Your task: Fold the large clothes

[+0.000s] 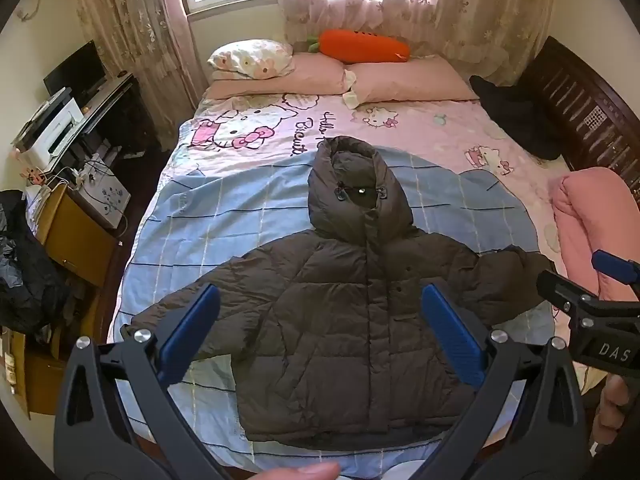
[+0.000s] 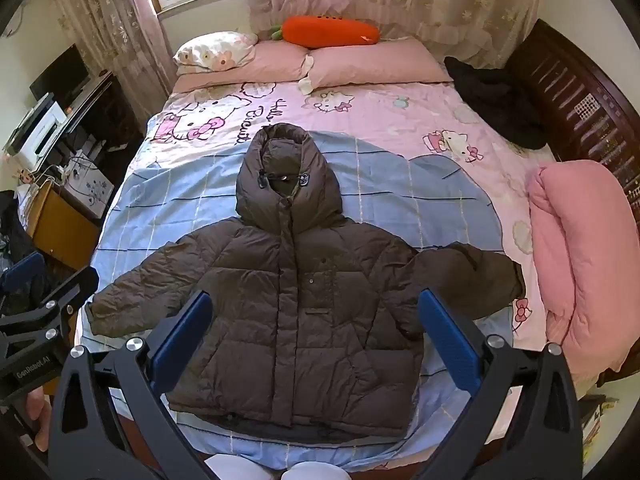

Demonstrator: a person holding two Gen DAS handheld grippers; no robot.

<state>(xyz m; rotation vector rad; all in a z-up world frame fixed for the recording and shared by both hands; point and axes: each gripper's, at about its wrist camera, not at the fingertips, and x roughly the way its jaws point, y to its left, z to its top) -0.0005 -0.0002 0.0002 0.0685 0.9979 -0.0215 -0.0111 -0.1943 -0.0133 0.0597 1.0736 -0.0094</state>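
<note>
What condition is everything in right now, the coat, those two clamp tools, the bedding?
Dark brown hooded puffer jacket: spread flat, front closed, sleeves out, unfolded.
Left gripper: open, holding nothing.
Right gripper: open, holding nothing.
Pink quilt: rolled up at the bed's edge.
Black garment: crumpled near the pillows.

Two handheld black grippers with blue pads

Left gripper [image 1: 320, 334] and right gripper [image 2: 316, 338]: black frames, ribbed blue fingers [image 1: 191, 332], silver screws, white lettering.

A bed [image 2: 400, 120]; jacket [image 2: 296, 300] flat ahead of both tongs, pillows [image 2: 372, 64] beyond, perhaps dark clothing [image 2: 496, 100] far right.
</note>
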